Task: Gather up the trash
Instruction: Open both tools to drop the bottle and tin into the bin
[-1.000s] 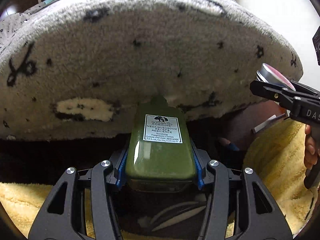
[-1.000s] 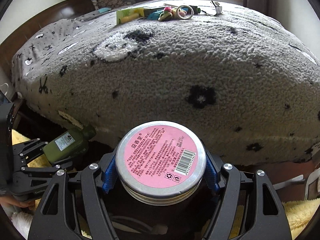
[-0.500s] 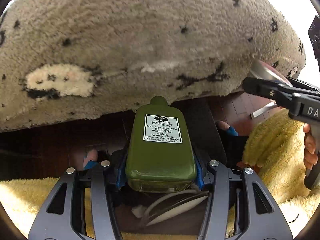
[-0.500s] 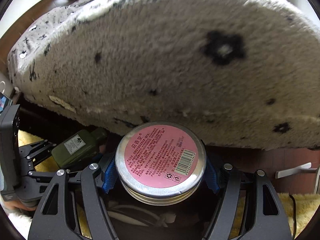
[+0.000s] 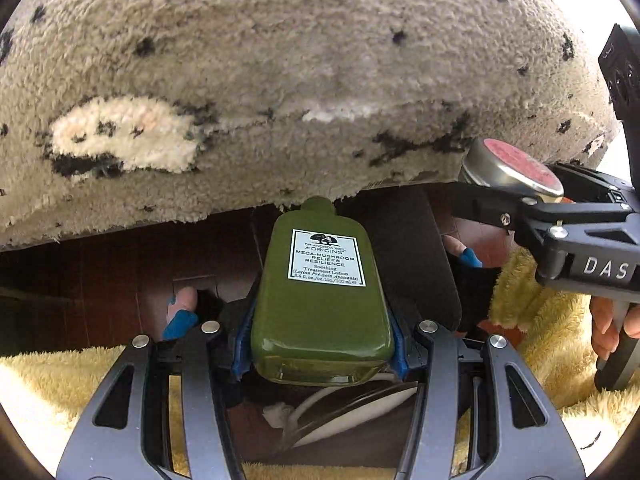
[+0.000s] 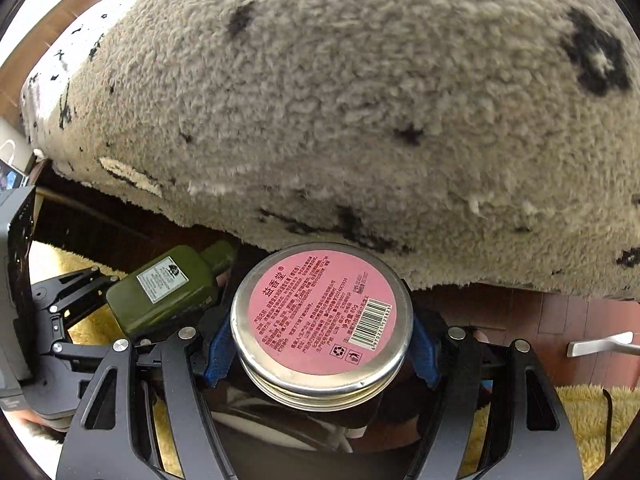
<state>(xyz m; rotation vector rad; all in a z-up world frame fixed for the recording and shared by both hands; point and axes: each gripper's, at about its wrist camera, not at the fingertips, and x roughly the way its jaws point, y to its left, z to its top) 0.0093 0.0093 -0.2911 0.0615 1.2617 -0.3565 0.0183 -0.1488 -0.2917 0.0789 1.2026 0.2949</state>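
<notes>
My left gripper [image 5: 320, 344] is shut on a flat green lotion bottle [image 5: 324, 300] with a white label, its blue pads pressing both sides. The bottle's cap points toward the hanging edge of a grey fleece blanket [image 5: 280, 80]. My right gripper [image 6: 320, 344] is shut on a round silver tin with a pink label [image 6: 322, 308]. In the right wrist view the green bottle [image 6: 164, 294] and left gripper sit to the lower left. From the left wrist view the tin [image 5: 508, 168] shows at the right, held above a dark opening with white waste inside [image 5: 340, 412].
The blanket covers a bed whose edge overhangs dark wood and a reddish floor [image 6: 580, 320]. A yellow fluffy rug [image 5: 540, 320] lies below both grippers. A person's toes with blue nails [image 5: 180, 312] rest near the bin, and fingers [image 5: 608, 328] hold the right tool's handle.
Both grippers have sunk and tipped downward beside the bed; the blanket's edge has risen in both views and the bed's top has left view. The grips are unchanged.
</notes>
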